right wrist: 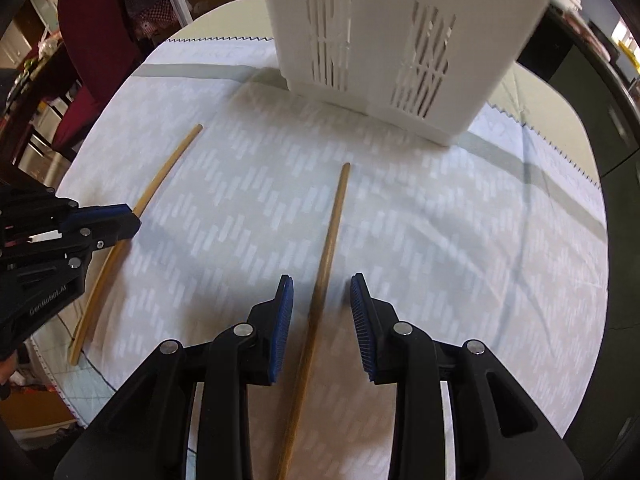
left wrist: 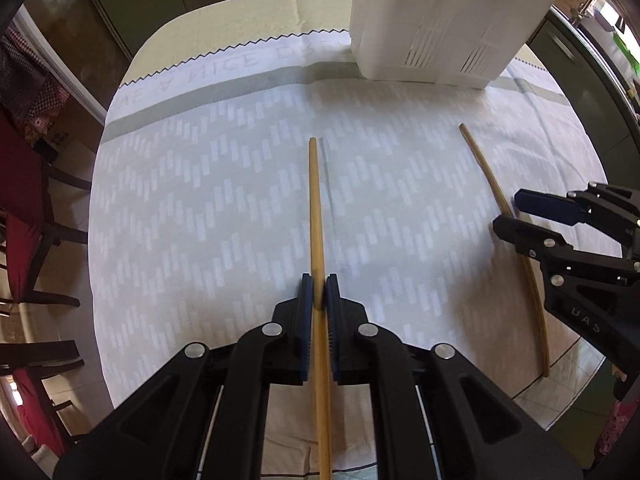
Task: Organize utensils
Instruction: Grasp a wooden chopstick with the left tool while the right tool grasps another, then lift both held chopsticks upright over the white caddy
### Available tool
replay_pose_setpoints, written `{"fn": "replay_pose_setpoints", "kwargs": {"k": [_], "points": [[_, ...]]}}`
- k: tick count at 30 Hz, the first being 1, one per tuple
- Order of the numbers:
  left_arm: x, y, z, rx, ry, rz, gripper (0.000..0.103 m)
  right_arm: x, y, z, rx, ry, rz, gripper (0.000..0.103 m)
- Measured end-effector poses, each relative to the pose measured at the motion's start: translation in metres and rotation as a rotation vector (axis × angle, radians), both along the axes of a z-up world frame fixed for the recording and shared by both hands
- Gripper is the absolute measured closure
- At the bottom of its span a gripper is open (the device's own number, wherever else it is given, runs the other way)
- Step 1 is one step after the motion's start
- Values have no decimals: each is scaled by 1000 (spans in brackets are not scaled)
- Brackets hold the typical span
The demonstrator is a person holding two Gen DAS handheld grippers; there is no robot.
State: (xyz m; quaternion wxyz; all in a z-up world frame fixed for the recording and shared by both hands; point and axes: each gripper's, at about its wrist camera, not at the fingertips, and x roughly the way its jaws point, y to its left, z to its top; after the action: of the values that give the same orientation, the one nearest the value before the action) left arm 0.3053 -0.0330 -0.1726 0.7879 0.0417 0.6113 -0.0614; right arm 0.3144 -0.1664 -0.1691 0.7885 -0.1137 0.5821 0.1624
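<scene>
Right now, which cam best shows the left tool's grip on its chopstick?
Left wrist: the left tool is shut on its chopstick, pads pinching it dead centre. Right wrist shows that tool side-on at the edge, contact hidden.

Left gripper [left wrist: 320, 294]: black moulded plastic body with two fingers, each faced by a ribbed blue pad [left wrist: 306, 312]; round silver pivot screws sit along the linkage arms, and triangular recesses mark the housing at 5 and 7 o'clock. Right gripper [right wrist: 322, 304]: same black body, ribbed blue pads [right wrist: 282, 328], silver pivot screws. In the right wrist view, the left gripper's side at 9 o'clock carries pale lettering, "GenRobot.AI".
</scene>
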Motion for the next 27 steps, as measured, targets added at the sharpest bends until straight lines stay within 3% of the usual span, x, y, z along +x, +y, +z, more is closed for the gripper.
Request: {"fn": "replay_pose_setpoints", "kwargs": {"k": [3,8,10,14,17,19,22,27], "points": [[-1,1,0,-3,-2,-1,96,1,3,0,-10,-1,0,72],[-12,-4,-4,-10,1,8,96,3,6,2,-7,15,22,82],[-11,-1,-4,-24,17,21,95,5,7,0,-2,23,22,91],[0,3,-3,-32,45,29,79,7,4,-2,9,30,19,95],[5,-5,-4,10,47,12,75,4,8,-3,-8,22,27,95],[7,-10,-4,26,48,-3,75,2,6,-3,-12,20,30,96],[7,-17,-3,25,55,-25,97,2,9,-4,-19,16,33,96],[7,-24,1,28,48,-14,97,5,7,1,7,3,18,96]]}}
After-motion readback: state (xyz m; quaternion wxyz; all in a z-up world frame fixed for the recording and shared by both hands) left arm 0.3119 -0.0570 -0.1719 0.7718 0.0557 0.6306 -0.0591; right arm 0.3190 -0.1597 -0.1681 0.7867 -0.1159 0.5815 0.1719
